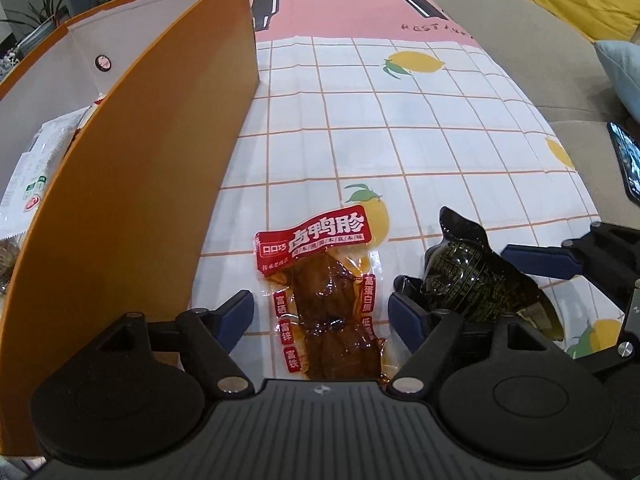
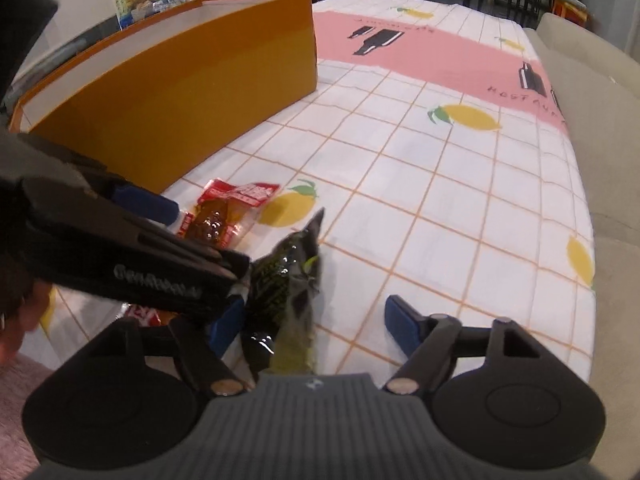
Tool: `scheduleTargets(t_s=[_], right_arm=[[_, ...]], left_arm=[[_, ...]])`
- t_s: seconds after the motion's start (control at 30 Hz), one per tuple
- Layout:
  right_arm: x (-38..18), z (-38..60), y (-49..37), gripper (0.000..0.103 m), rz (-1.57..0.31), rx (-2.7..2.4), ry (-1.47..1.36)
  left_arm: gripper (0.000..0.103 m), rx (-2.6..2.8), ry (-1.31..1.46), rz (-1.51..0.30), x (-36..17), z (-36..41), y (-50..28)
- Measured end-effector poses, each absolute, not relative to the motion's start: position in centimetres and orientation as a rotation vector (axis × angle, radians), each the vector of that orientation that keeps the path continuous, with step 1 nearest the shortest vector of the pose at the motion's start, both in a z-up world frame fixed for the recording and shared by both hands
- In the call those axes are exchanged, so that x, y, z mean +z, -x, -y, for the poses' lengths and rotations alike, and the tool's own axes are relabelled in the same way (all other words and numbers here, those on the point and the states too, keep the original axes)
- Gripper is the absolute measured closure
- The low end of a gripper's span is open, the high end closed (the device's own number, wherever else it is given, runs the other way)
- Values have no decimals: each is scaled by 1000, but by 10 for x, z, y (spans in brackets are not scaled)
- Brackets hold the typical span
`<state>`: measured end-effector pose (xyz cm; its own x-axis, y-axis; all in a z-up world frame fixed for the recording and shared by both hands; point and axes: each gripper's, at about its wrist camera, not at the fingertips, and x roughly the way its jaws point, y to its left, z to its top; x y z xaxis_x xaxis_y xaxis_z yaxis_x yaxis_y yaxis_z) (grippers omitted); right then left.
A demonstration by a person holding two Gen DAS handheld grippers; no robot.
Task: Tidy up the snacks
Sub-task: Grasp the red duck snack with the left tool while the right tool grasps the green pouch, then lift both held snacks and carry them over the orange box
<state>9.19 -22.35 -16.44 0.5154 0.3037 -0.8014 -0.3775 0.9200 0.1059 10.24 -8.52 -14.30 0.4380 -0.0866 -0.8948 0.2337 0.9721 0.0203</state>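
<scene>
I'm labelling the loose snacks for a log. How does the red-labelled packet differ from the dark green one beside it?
The red-labelled packet is clear below its red header, showing brown meat; the dark green packet is opaque with fine print. The red-labelled packet lies flat, while the dark green packet bulges and looks crumpled. The red-labelled packet sits nearer the orange box. Both rest on the lemon-print tablecloth, each between open jaws.

We get two fisheye views, each riding low and close over the tablecloth, tilted steeply down along its own fingers. Our left one sits tight against the orange box, with the red snack pack right below. Our right one looks from further right; both share the box, red pack and dark pack.
</scene>
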Motion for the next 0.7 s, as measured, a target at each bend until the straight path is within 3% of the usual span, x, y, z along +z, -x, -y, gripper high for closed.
scheduleTargets(t_s=[0.1, 0.2, 0.37, 0.7], right_arm=[[-164, 214, -88, 43, -924, 424, 145], [-162, 209, -82, 66, -907, 424, 186], [-159, 215, -84, 74, -929, 381, 174], [-157, 228, -91, 78, -965, 310, 125]], left_arm=[[11, -199, -148, -1098, -143, 85, -103], [13, -202, -141, -1099, -144, 86, -103], [32, -226, -142, -1073, -142, 87, -102], [35, -254, -106, -1043, -141, 88, -105]])
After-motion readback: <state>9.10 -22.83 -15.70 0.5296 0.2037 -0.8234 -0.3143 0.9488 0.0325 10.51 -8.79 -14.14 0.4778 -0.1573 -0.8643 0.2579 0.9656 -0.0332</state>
